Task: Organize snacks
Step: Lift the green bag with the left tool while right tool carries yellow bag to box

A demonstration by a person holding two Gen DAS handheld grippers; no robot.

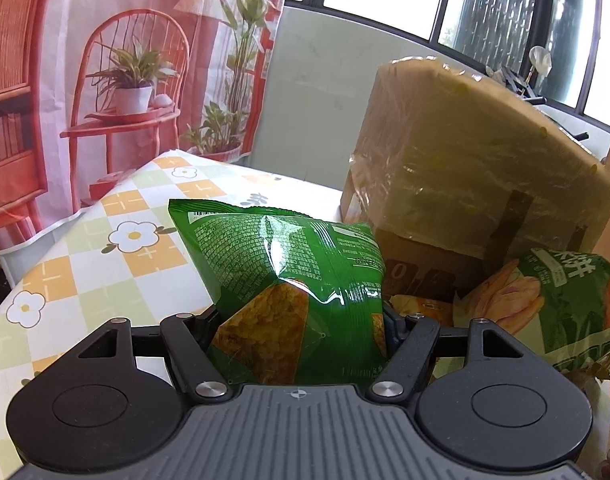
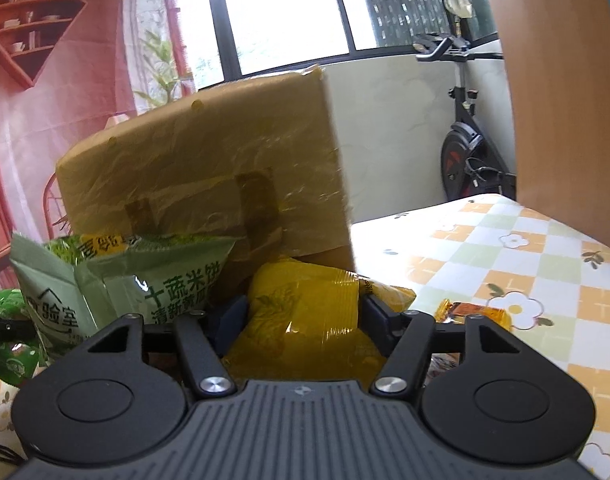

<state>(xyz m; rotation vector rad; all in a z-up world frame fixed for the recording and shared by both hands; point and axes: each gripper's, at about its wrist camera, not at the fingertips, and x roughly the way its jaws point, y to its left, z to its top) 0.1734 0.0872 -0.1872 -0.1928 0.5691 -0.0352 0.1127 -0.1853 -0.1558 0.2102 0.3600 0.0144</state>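
My left gripper is shut on a dark green snack bag and holds it upright over the flowered tablecloth. My right gripper is shut on a yellow snack bag. A pale green rice-cracker bag stands left of the yellow bag; it also shows at the right of the left wrist view. A taped cardboard box with its flap raised stands just behind the bags, and it also fills the middle of the right wrist view.
A small orange wrapped candy lies on the tablecloth right of my right gripper. A wooden panel rises at the right. An exercise bike stands beyond the table. A printed backdrop curtain hangs at the left.
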